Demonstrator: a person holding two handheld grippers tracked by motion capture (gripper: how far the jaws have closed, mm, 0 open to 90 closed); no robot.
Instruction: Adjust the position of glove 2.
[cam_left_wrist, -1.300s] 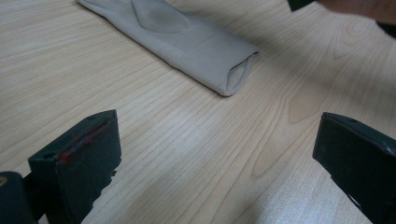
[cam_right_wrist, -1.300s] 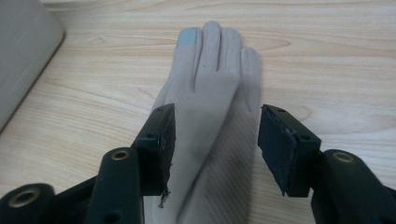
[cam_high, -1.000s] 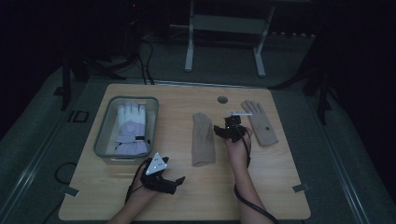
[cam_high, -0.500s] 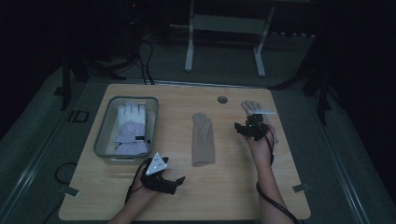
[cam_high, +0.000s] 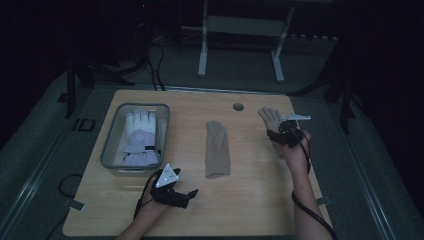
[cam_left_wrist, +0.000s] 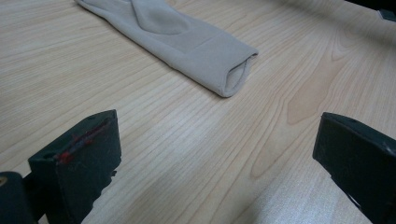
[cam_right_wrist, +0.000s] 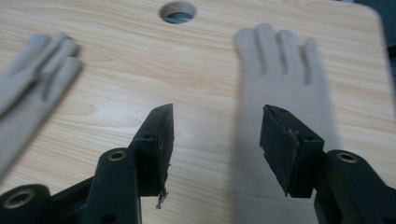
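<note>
Since a moment ago, the right gripper (cam_high: 280, 131) has slid away from the middle glove (cam_high: 217, 149) and over to the tan glove (cam_high: 269, 118) at the right side of the table (cam_high: 250, 205). It hangs over that glove's wrist end. Its jaws are apart with nothing between them. That glove lies flat, fingers pointing to the far edge. The left gripper (cam_high: 186, 196) has stayed near the front edge, jaws wide apart and empty. A white glove (cam_high: 140, 137) lies in the grey tray (cam_high: 111, 142).
</note>
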